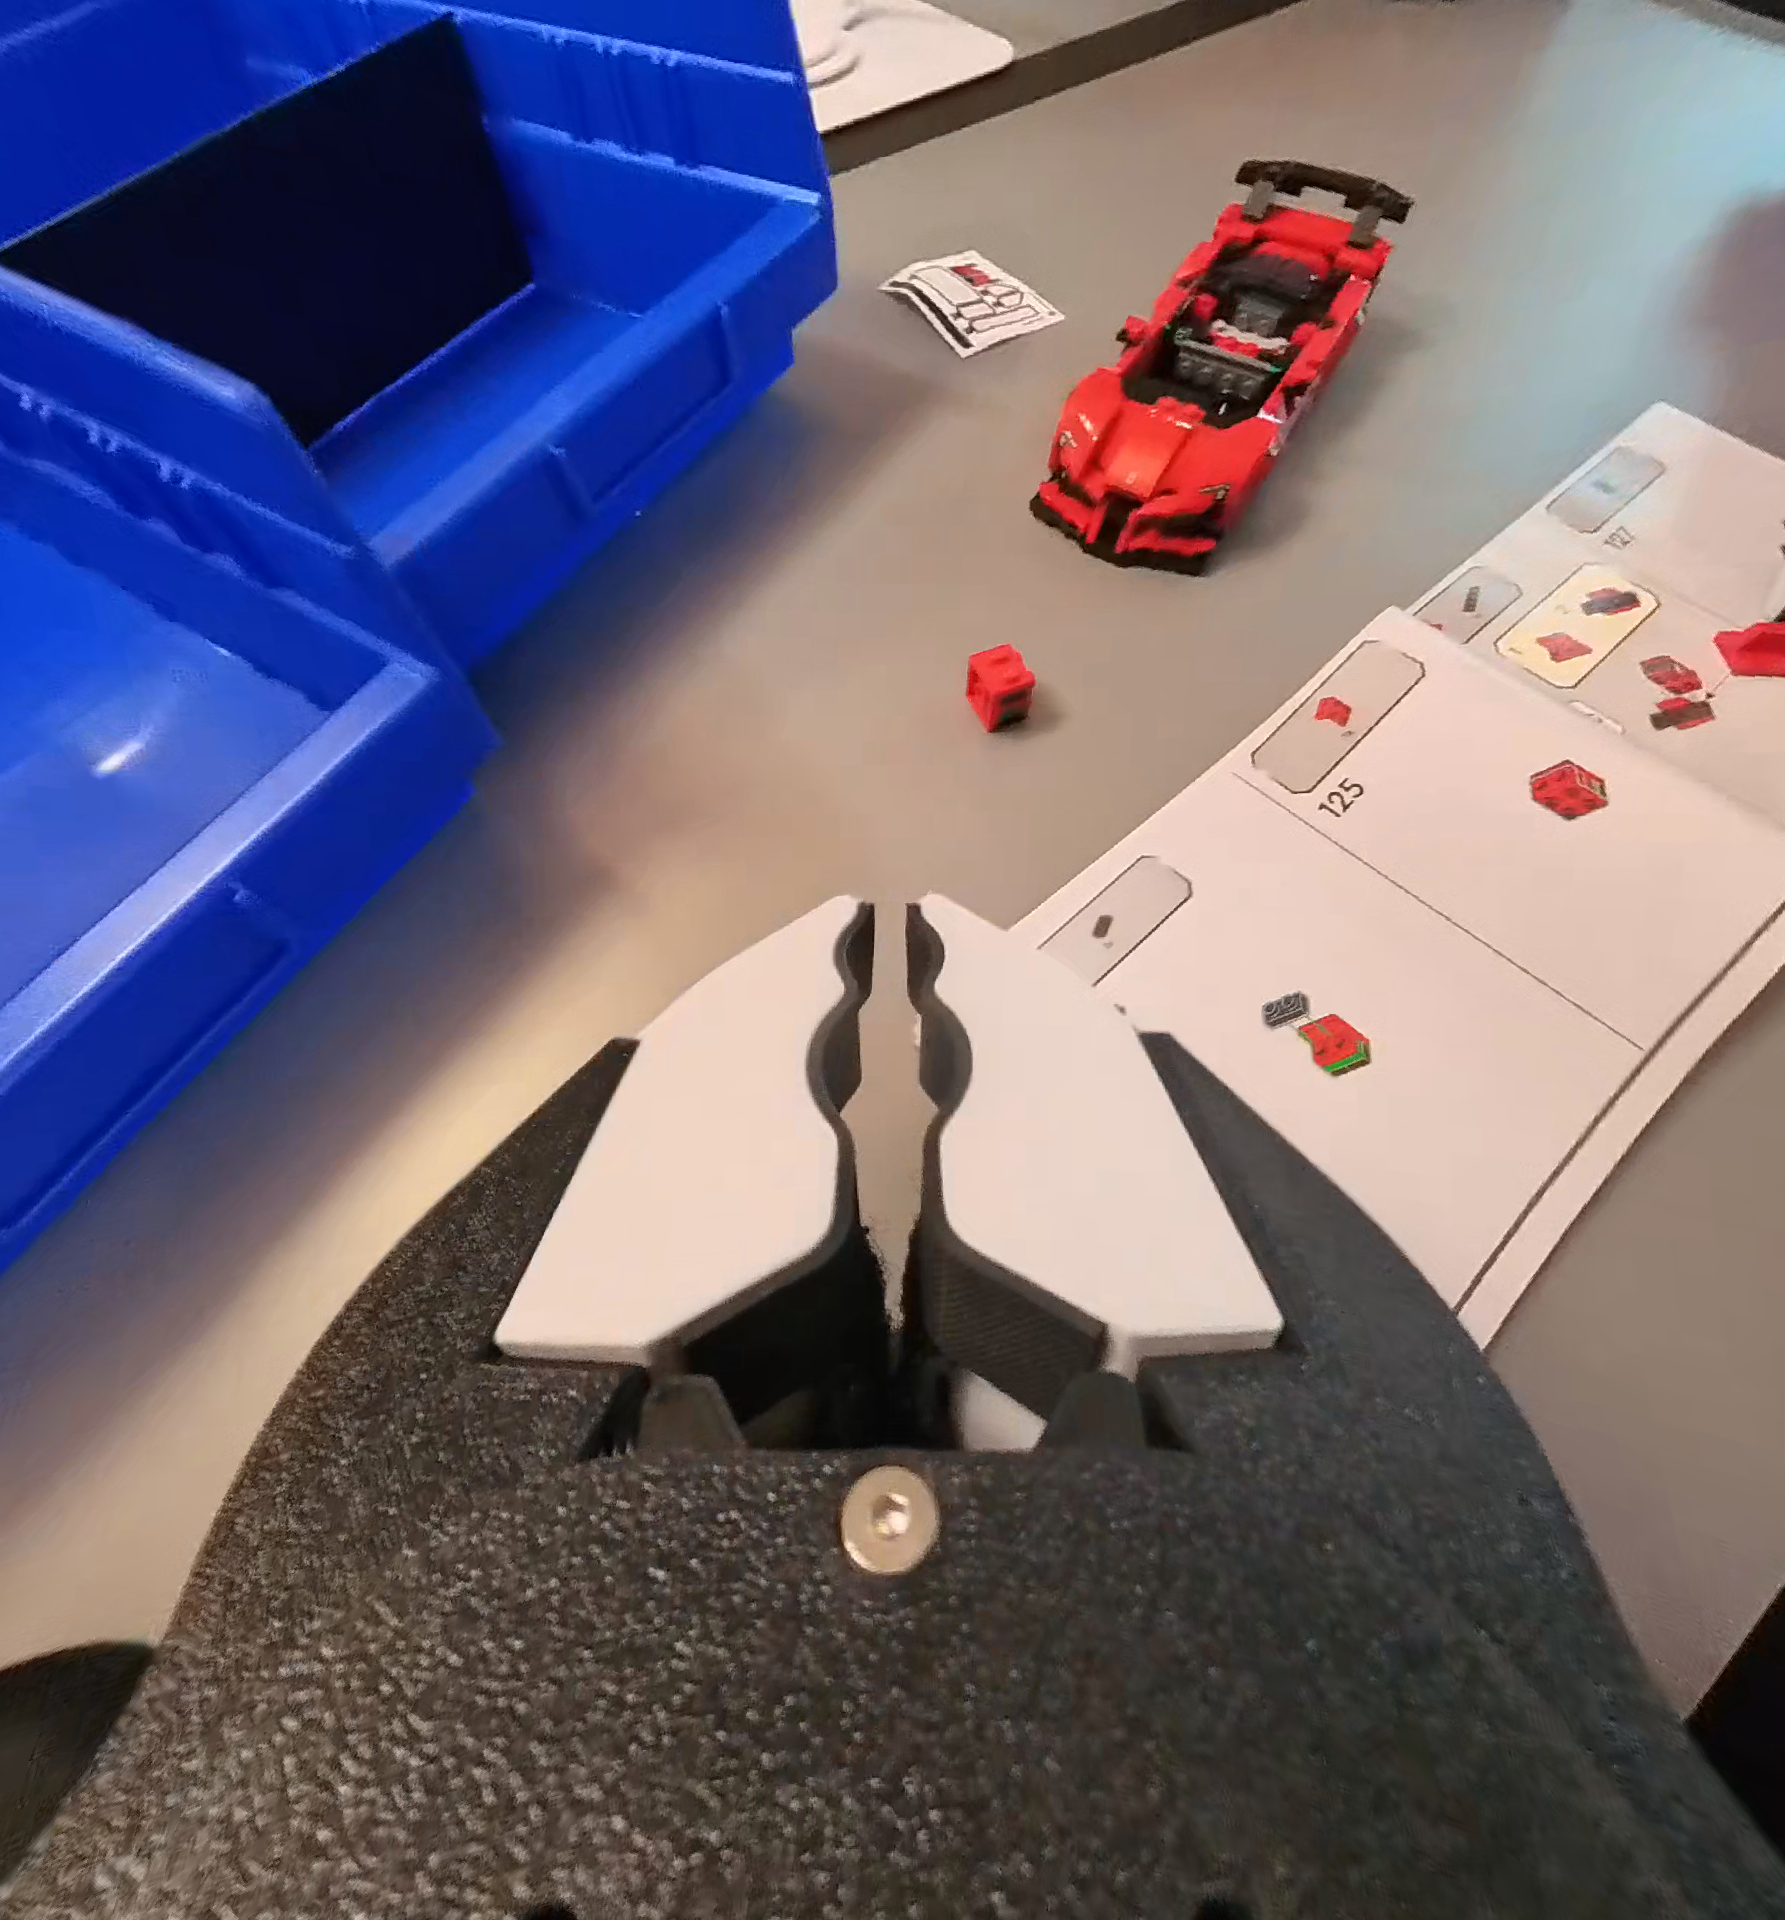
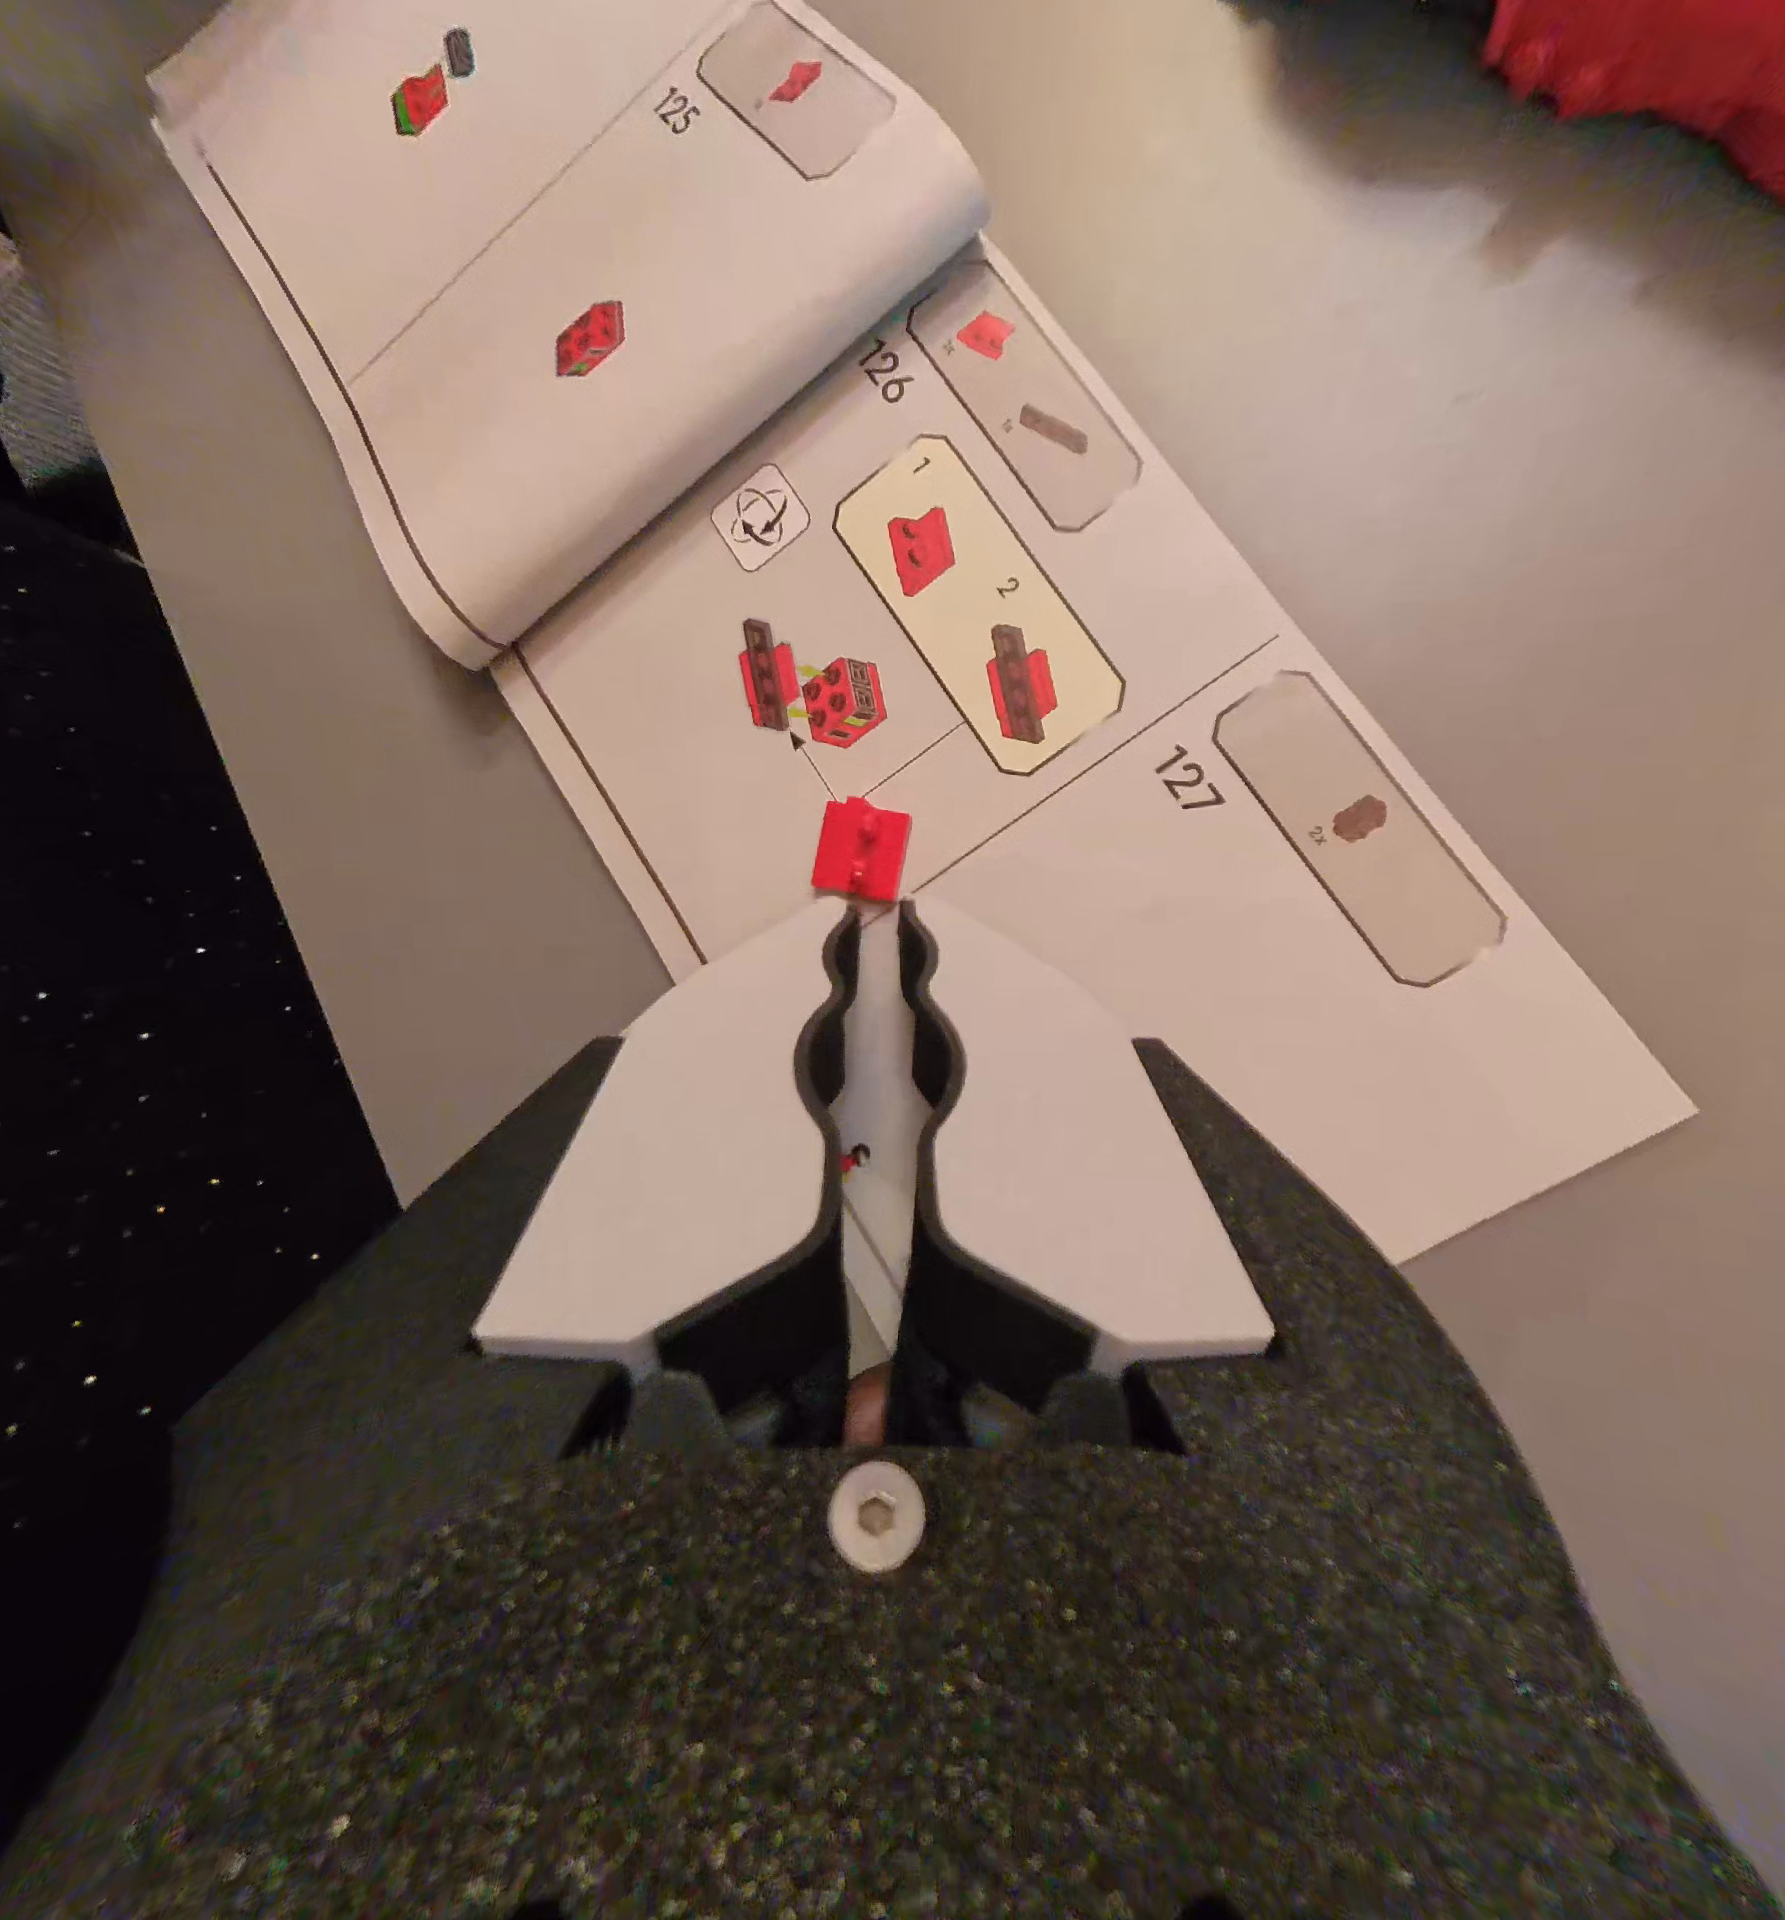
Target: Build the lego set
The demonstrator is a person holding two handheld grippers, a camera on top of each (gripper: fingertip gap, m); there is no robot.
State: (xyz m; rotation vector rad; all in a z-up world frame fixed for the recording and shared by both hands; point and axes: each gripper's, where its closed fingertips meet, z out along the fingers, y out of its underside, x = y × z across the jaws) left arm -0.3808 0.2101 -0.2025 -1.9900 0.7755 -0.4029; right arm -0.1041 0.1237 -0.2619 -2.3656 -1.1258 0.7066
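Red plate (image 2: 860, 847) pinched at tip of right claw (image 2: 879, 906), centre frame over booklet (image 2: 1231, 987). Left claw (image 1: 890, 906) nearly pressed together, empty. Best kept level, then pressed squarely onto red cube (image 1: 999, 687) on bench (image 1: 763, 810).

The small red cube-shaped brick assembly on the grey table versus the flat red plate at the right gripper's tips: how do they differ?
The small red cube-shaped brick assembly is blocky and lies free on the grey table; the flat red plate is thin and is pinched at the right gripper tips, over the open instruction booklet. Both are red.
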